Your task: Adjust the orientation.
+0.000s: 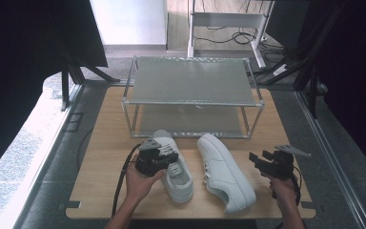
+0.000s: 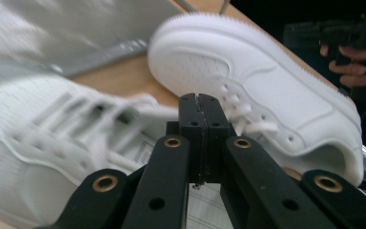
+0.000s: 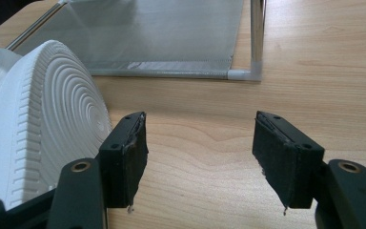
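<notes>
Two white sneakers lie on the wooden table (image 1: 102, 143) in front of a metal shoe rack (image 1: 190, 102). The left sneaker (image 1: 178, 179) stands upright, its laces blurred in the left gripper view (image 2: 52, 133). My left gripper (image 1: 173, 157) hovers over its opening, jaws shut (image 2: 201, 102) with nothing seen between them. The right sneaker (image 1: 226, 174) lies on its side, upper facing the left gripper (image 2: 267, 90) and ribbed sole (image 3: 43, 119) facing the right gripper. My right gripper (image 1: 260, 156) is open (image 3: 200, 138) just right of that sole, above bare table.
The rack has two grey mesh shelves; its lower shelf (image 3: 162, 33) and a corner post (image 3: 256, 38) stand a short way beyond the right gripper. Dark frames and cables surround the table. Bare wood (image 3: 314, 86) lies right of the right sneaker.
</notes>
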`<state>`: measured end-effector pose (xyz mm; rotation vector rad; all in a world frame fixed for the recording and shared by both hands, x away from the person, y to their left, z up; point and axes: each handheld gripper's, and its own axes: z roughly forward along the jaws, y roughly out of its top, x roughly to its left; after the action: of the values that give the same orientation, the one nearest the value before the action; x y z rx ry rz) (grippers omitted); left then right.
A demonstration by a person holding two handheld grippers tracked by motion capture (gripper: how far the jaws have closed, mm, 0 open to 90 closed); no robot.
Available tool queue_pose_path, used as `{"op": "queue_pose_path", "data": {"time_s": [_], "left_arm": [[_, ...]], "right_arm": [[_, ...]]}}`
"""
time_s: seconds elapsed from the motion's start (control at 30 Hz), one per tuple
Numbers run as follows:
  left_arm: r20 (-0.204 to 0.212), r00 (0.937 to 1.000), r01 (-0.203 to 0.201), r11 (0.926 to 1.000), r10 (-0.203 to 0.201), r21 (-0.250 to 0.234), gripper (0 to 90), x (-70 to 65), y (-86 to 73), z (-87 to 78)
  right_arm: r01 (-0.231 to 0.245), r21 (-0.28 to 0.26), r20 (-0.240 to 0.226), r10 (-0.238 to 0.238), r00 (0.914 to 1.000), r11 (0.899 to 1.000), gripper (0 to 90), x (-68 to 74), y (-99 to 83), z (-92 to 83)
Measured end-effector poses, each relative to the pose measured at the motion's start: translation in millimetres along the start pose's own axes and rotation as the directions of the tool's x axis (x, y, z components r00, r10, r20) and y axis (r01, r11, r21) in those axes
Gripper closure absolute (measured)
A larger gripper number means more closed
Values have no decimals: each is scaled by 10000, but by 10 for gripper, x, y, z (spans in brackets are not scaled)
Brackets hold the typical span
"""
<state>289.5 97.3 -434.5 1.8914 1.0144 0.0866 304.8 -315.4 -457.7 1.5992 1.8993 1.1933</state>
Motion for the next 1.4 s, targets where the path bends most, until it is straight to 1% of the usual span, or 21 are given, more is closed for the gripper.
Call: {"op": "queue_pose_path", "data": {"time_s": [0.07, 0.17, 0.23, 0.27, 0.3, 0.33, 0.37, 0.4, 0.43, 0.63, 0.73, 0.87, 0.93, 1.0, 1.03, 1.1, 1.17, 1.23, 1.27, 1.3, 1.4], "left_arm": [[-42, 10000, 91, 9999, -91, 57, 900, 4, -49, 25], [-162, 9999, 49, 9994, -44, 343, 900, 8, -113, 57], [-112, 9999, -19, 9989, 25, 460, 900, -6, -165, 70], [-112, 9999, -19, 9989, 25, 460, 900, -6, -165, 70], [-163, 9998, -104, 9981, 114, 613, 900, -25, -194, 90], [-163, 9998, -104, 9981, 114, 613, 900, -25, -194, 90], [-94, 9999, -94, 9973, 101, 734, 900, -31, -228, 116], [-94, 9999, -94, 9973, 101, 734, 900, -31, -228, 116], [-25, 10000, -58, 9966, 61, 821, 900, -39, -260, 138], [-28, 10000, 12, 9957, -10, 929, 900, -53, -297, 148], [-35, 10000, -17, 9953, 21, 971, 900, -50, -297, 143], [27, 10000, 30, 9938, -33, 1112, 900, -33, -298, 107], [182, 9998, -60, 9926, 38, 1215, 900, -11, -298, 84], [320, 9995, -19, 9916, -23, 1290, 900, 18, -303, 58], [287, 9996, -38, 9901, -2, 1406, 900, 40, -310, 21], [281, 9996, -21, 9899, -19, 1417, 900, 55, -315, -1], [218, 9997, 110, 9891, -144, 1467, 900, 110, -332, -69], [185, 9997, 150, 9887, -180, 1490, 900, 130, -335, -93], [132, 9995, 274, 9880, -297, 1521, 900, 177, -342, -140], [132, 9995, 274, 9880, -297, 1521, 900, 177, -342, -140], [107, 9990, 418, 9874, -440, 1527, 900, 260, -351, -208]], "right_arm": [[-9, 11, 12, 9, 10000, 10000, 369, -1, -4, 1], [-44, 48, 60, 44, 10000, 10000, 369, -6, -11, 12], [-48, 96, 77, 47, 10000, 9999, 369, -6, -16, 23], [-48, 96, 77, 47, 10000, 9999, 369, -6, -16, 23], [-15, 145, 80, 14, 10000, 9999, 369, -1, -22, 34], [-15, 145, 80, 14, 10000, 9999, 369, -1, -22, 34], [42, 211, 106, -44, 9999, 9998, 368, 9, -27, 43], [42, 211, 106, -44, 9999, 9998, 368, 9, -27, 43], [111, 273, 83, -114, 9999, 9996, 367, 17, -29, 45], [144, 301, 73, -147, 9999, 9994, 367, 20, -33, 50], [153, 307, 67, -155, 9999, 9994, 367, 19, -37, 55], [168, 316, 69, -171, 9998, 9994, 367, 11, -38, 43], [141, 258, 98, -144, 9998, 9996, 368, 3, -38, 38], [115, 254, 101, -118, 9999, 9996, 368, -7, -38, 31], [113, 250, 110, -116, 9999, 9996, 368, -12, -39, 29], [117, 254, 115, -120, 9999, 9996, 368, -14, -39, 29], [131, 263, 110, -134, 9998, 9996, 368, -13, -39, 30], [150, 274, 111, -153, 9998, 9995, 368, -11, -39, 30], [154, 279, 116, -157, 9998, 9995, 368, -10, -39, 30], [154, 279, 116, -157, 9998, 9995, 368, -10, -39, 30], [159, 281, 131, -163, 9998, 9995, 368, -12, -39, 29]]}}
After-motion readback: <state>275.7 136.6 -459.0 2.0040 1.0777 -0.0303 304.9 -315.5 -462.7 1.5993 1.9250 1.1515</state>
